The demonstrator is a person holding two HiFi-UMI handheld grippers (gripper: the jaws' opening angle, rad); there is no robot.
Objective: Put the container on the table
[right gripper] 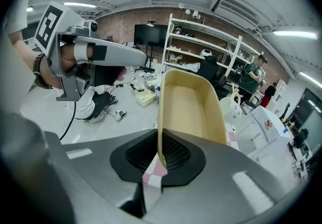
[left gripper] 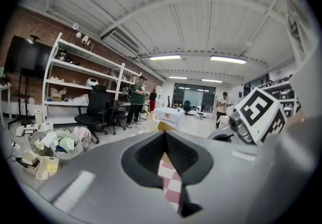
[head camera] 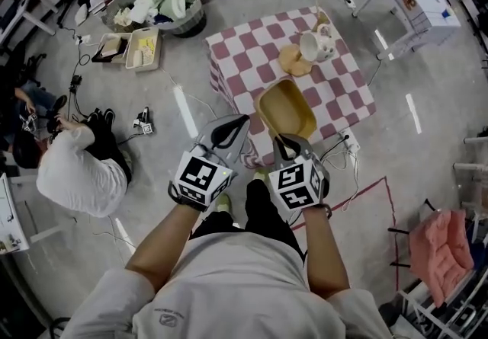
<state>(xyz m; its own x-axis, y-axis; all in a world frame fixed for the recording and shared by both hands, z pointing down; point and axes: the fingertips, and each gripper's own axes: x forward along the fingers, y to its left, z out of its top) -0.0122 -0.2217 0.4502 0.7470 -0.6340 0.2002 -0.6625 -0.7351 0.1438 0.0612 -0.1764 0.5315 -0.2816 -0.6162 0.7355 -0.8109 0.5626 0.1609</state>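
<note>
We hold both forearms bare, reaching forward and down, side by side and near each other. Left gripper (head camera: 239, 124): jaws together with nothing between them, tips angled toward our right side. Right gripper (head camera: 284, 144): jaws clamped on the near wall of the container (head camera: 286, 109), which stands out ahead of them. The marker cubes on both grippers face up.
</note>
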